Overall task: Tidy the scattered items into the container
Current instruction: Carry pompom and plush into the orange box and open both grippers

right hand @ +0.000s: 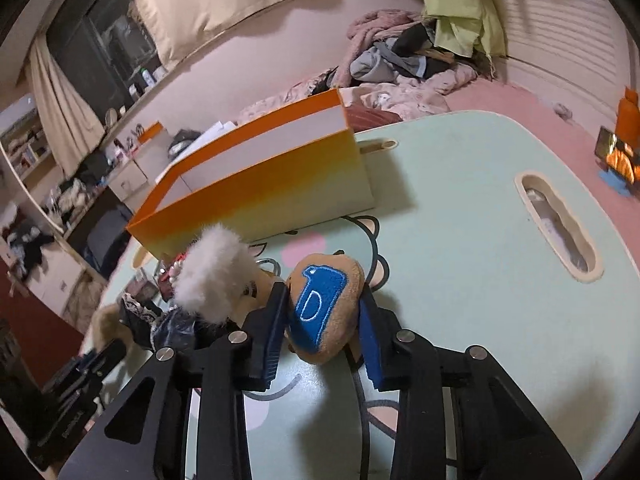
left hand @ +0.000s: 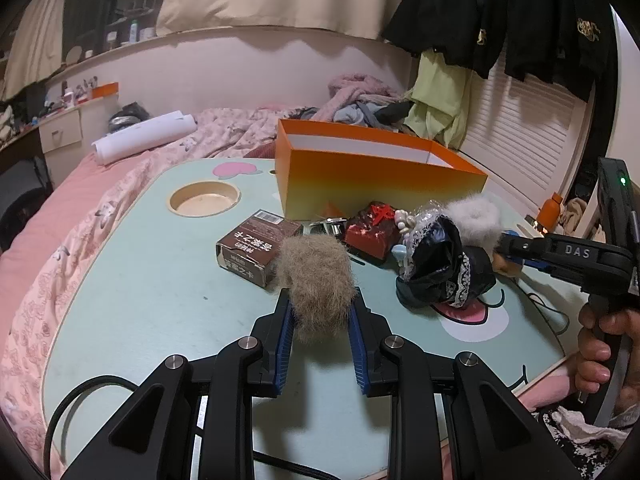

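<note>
Left wrist view: the left gripper is clamped on a tan fur puff above the bench. Ahead of it lies a brown carton, beyond that the orange box. To its right sit a red packet, a black lace bundle and a grey puff.

Right wrist view: the right gripper pinches a brown plush with a blue patch. The box stands ahead and left; a white puff sits just left of the gripper.

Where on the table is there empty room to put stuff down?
Bare table lies left of the brown box, below the round cup hole. More lies between the orange box and the long slot. It is crowded around the black lacy bundle.
</note>
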